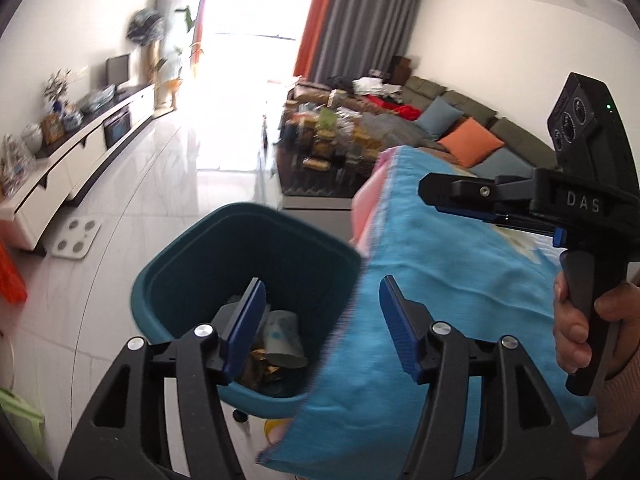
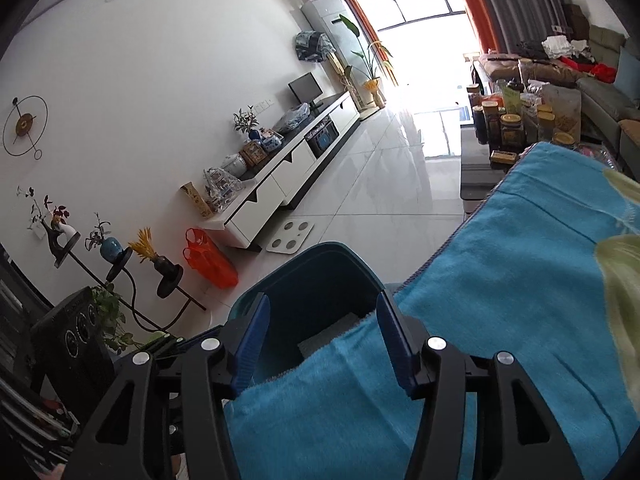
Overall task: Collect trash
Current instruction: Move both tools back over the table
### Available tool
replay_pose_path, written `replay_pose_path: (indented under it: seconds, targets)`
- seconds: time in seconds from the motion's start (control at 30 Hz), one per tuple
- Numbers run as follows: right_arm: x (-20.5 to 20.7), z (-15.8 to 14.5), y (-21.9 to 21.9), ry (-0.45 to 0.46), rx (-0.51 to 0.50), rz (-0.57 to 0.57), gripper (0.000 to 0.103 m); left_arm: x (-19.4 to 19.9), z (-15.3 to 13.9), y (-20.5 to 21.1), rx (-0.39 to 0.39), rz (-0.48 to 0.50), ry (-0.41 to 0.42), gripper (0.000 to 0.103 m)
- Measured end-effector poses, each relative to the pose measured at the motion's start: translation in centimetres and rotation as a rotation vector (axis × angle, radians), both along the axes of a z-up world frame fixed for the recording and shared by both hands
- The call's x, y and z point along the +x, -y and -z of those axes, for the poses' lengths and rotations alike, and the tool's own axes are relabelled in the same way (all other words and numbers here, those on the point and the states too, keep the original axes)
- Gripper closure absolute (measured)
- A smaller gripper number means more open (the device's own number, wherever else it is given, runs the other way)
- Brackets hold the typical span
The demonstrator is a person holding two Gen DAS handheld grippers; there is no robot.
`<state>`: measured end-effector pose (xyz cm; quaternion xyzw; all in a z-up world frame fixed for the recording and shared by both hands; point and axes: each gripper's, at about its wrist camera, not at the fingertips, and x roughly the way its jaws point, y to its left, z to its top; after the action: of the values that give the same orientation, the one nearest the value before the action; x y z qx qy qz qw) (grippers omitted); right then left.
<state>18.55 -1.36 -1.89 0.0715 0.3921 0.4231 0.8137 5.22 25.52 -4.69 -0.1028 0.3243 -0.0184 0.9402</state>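
Observation:
A teal trash bin (image 1: 256, 240) stands on the floor beside a table covered with a blue cloth (image 1: 440, 300). Inside lie a crumpled paper cup (image 1: 282, 338) and brownish wrappers (image 1: 260, 364). My left gripper (image 1: 322, 326) is open and empty, above the bin's right rim. My right gripper (image 2: 322, 340) is open and empty over the bin (image 2: 320, 272) and the cloth edge (image 2: 480, 300). The right gripper also shows in the left wrist view (image 1: 434, 192), held over the cloth, side-on.
A coffee table crowded with jars (image 2: 512, 120) stands beyond the cloth. A white TV cabinet (image 2: 296, 172) runs along the left wall. A bathroom scale (image 2: 290, 236) and an orange bag (image 2: 210, 258) lie on the floor. A sofa (image 1: 472, 120) is at right.

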Motion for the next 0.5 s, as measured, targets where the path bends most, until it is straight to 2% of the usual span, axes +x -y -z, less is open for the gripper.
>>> replay_pose_path:
  seconds: [0.23,0.5]
  targets:
    - [-3.4,-2.0,8.5,0.111,0.003,0.100,0.050,-0.6,-1.8,7.2,-0.004,0.202,0.041,0.043]
    - [-6.6,-1.8,20.3,0.148,-0.050,0.344,0.050,-1.2,-1.3,15.9,-0.041,0.430,0.032,0.041]
